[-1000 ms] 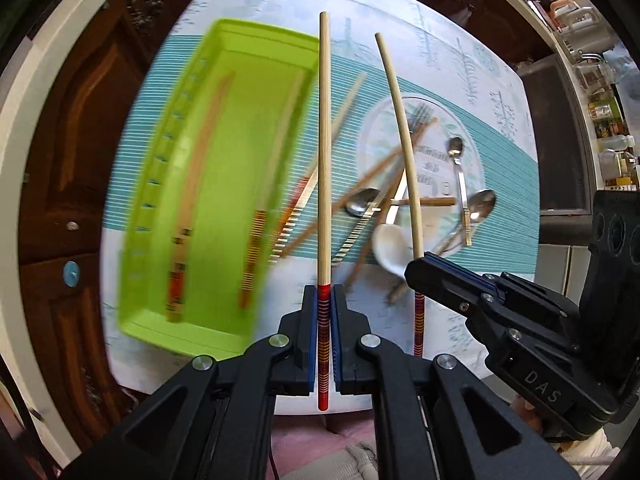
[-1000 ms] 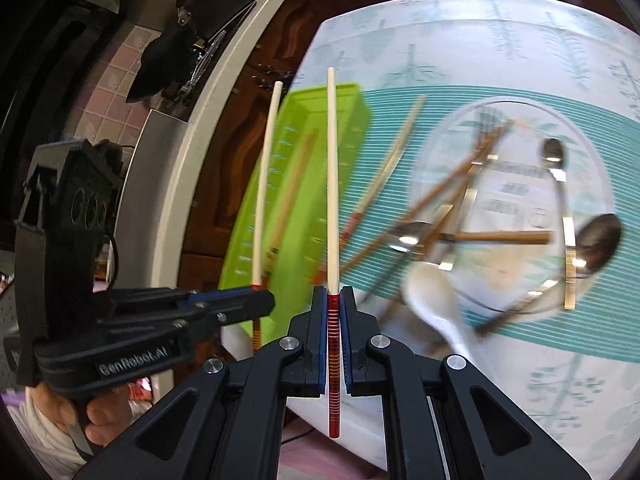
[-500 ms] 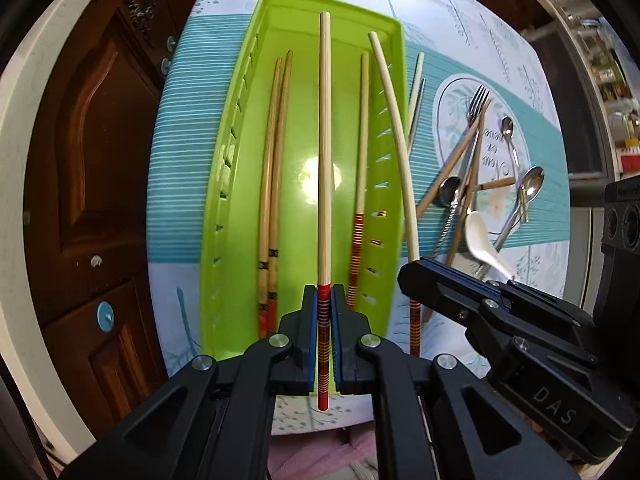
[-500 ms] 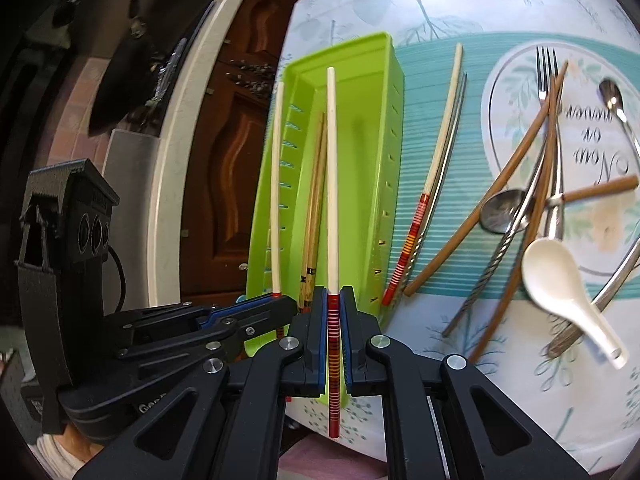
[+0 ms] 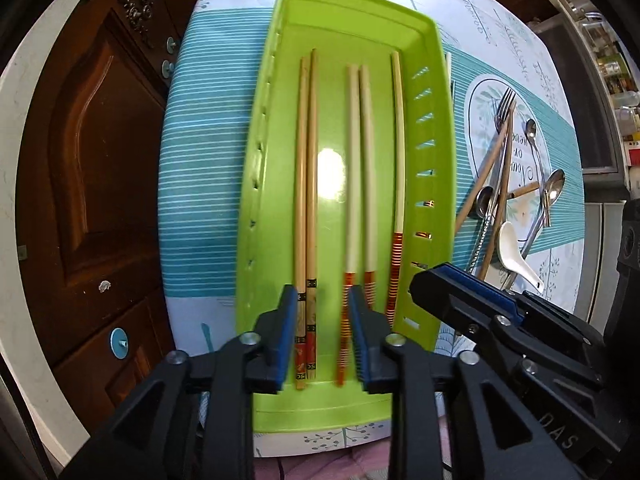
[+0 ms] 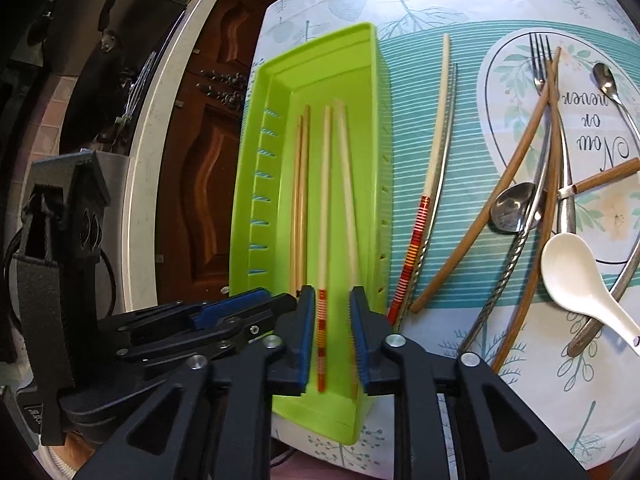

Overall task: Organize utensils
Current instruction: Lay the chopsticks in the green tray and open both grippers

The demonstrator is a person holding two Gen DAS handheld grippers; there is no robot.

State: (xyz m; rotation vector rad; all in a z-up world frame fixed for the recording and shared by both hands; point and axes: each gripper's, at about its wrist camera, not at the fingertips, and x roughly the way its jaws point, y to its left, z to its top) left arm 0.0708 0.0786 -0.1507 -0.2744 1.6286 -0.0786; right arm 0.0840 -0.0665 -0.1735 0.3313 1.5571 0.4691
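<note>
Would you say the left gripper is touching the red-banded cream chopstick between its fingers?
Cannot tell: in the left wrist view the left gripper is open, but the motion-blurred chopstick lies right against the right finger.

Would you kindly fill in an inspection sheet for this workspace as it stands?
Surface: leaf-print tablecloth with teal striped band.
Job's things: green plastic tray holds five chopsticks; red-banded cream chopstick and metal chopstick lie beside it.
Clutter: fork, spoons, brown chopsticks, white ceramic spoon piled on the printed placemat.
Grippers: left gripper and right gripper open over the tray.
Cables: nothing seen.
Surroundings: dark wooden cabinet doors.
</note>
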